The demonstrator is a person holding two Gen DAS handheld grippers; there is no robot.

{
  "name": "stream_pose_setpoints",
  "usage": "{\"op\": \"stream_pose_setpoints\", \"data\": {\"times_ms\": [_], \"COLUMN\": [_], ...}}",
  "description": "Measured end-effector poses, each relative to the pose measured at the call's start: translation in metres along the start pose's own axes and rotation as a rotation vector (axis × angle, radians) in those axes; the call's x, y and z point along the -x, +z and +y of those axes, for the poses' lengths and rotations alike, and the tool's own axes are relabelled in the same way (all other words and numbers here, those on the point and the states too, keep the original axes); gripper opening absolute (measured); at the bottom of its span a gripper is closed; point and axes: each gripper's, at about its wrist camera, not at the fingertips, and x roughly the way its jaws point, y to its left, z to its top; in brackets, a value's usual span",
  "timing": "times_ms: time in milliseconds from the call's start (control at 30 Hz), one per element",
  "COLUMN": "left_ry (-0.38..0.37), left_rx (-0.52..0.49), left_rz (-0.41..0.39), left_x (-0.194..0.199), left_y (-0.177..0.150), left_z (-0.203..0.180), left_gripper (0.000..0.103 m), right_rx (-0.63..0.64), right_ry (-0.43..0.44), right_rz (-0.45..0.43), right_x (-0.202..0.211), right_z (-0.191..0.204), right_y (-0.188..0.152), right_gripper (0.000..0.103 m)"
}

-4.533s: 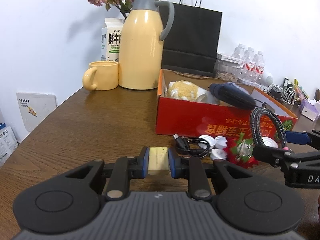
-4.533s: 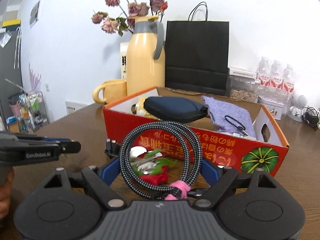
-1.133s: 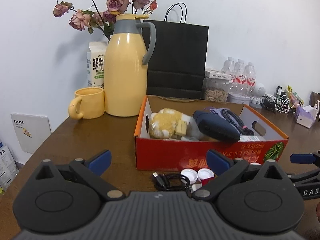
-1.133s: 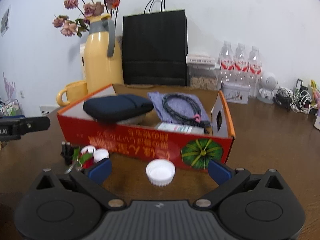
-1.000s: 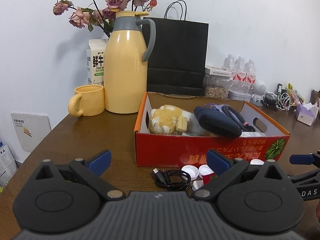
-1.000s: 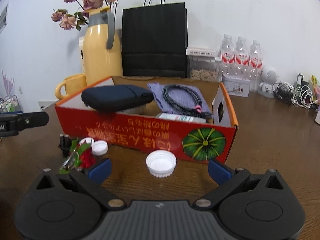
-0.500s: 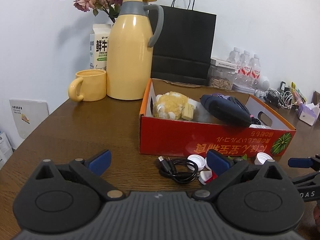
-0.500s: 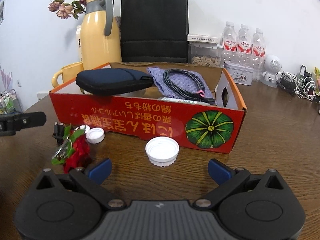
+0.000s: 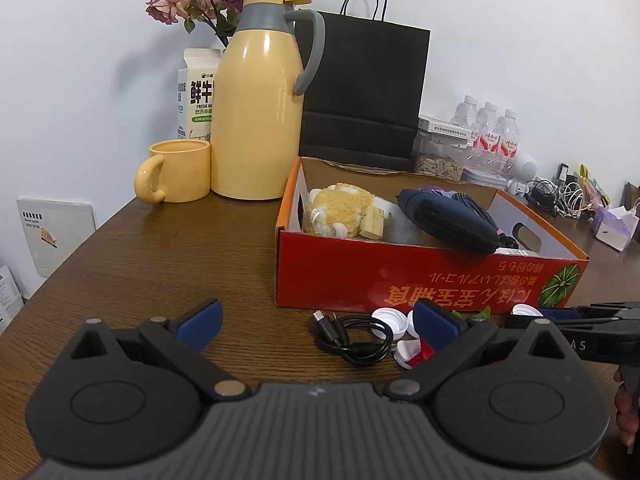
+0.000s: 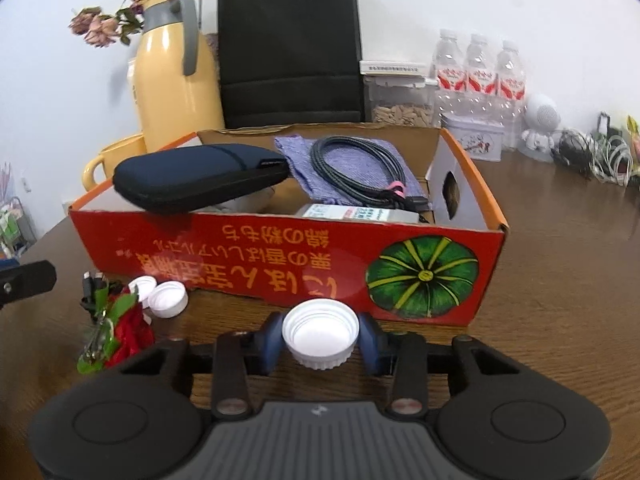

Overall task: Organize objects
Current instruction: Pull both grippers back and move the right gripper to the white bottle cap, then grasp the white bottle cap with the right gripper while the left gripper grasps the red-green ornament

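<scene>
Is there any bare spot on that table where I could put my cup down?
Yes: the wood left of the red box, in front of the yellow mug and thermos, is bare. So is the tabletop right of the box. It is crowded along the box's front: the black cable, loose white caps and the right claw closed on a cap.

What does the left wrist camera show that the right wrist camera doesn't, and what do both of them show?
Only the left wrist view shows the yellow plush toy in the box and the milk carton. Only the right wrist view shows the right gripper, jaws shut on the large white cap. Both show the red box, navy pouch, yellow jug and black cable.
</scene>
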Motion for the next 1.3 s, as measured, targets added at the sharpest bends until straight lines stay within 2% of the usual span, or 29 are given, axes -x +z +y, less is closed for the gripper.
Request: {"op": "stream_pose_setpoints", "data": {"times_ms": [467,833,1300], "left_ry": [0.005,-0.006,-0.055], "left_rx": [-0.008,-0.019,-0.087], "left_rz": [-0.004,-0.031,-0.007], "left_x": [0.000,0.002,0.006], "left_y": [-0.002,-0.004,-0.014], "left_z": [-0.001,-0.006,-0.048], "left_gripper": [0.103,0.103,0.103], "right_rx": [0.062,0.063,0.023], "right_ry": [-0.031,-0.007,-0.005], "right_rz": [-0.113,-0.201,-0.268], "right_x": [0.024,0.054,0.072], "right_z": [0.012,0.010,-0.005], "right_y": [-0.007,-0.015,-0.019], "right_gripper": [0.039,0.039,0.039]}}
